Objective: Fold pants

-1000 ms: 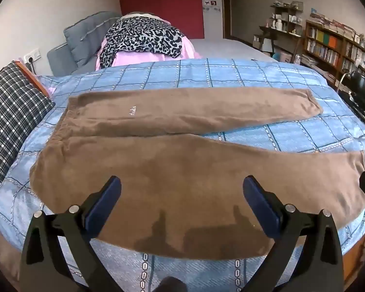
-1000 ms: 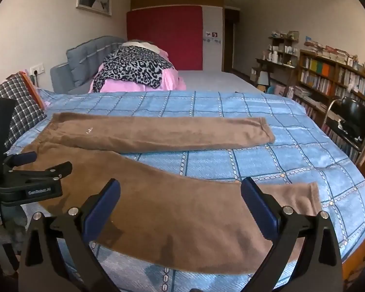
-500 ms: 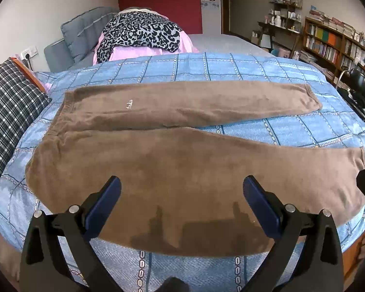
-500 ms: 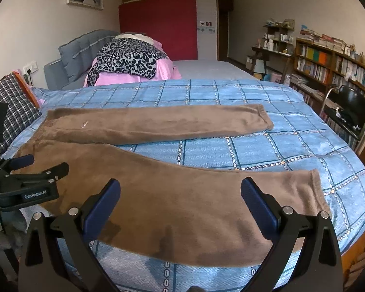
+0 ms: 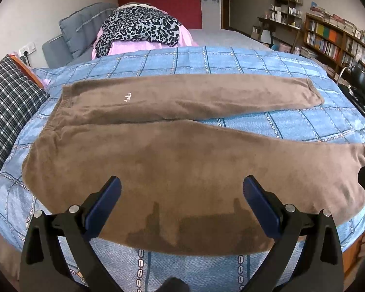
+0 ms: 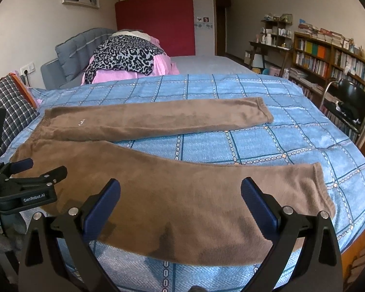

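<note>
Pants (image 5: 182, 165): spread flat on the bed (image 5: 231, 58), legs splayed (near leg along the near edge).
Left gripper (image 5: 182, 196): held spread, empty.
Right gripper (image 6: 180, 198): held spread, empty.

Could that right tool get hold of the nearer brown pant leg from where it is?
Probably yes. The right tool hovers open just above the near leg of the brown pants, which lies flat on the blue bedspread with nothing between them.
</note>
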Available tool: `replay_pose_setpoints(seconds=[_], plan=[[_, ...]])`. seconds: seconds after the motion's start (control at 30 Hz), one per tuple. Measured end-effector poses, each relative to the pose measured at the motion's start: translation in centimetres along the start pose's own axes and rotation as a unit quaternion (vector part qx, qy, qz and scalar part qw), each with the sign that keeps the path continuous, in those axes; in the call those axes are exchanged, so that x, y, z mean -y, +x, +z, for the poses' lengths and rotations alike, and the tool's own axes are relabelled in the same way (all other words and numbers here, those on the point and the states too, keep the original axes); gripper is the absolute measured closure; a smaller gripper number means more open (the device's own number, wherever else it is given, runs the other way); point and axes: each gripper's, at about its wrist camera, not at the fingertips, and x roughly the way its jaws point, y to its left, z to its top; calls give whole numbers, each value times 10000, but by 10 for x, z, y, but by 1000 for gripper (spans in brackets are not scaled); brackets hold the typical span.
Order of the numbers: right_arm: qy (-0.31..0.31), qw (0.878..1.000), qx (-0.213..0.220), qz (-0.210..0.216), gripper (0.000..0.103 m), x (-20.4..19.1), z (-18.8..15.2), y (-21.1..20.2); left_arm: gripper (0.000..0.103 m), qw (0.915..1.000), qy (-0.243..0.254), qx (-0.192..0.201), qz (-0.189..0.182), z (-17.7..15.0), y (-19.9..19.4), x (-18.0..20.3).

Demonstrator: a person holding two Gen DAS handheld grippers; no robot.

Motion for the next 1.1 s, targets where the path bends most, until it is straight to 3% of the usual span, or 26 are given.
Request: replay_pose_setpoints(seconds=[0.4, 1.1], plan=[[79, 9999, -28, -87, 5, 7, 2, 6, 2, 10000, 27, -68, -8, 0, 4, 3], [414, 9982, -393, 185, 5, 20, -1, 30, 2, 9997, -39, -249, 65, 0, 22, -5]])
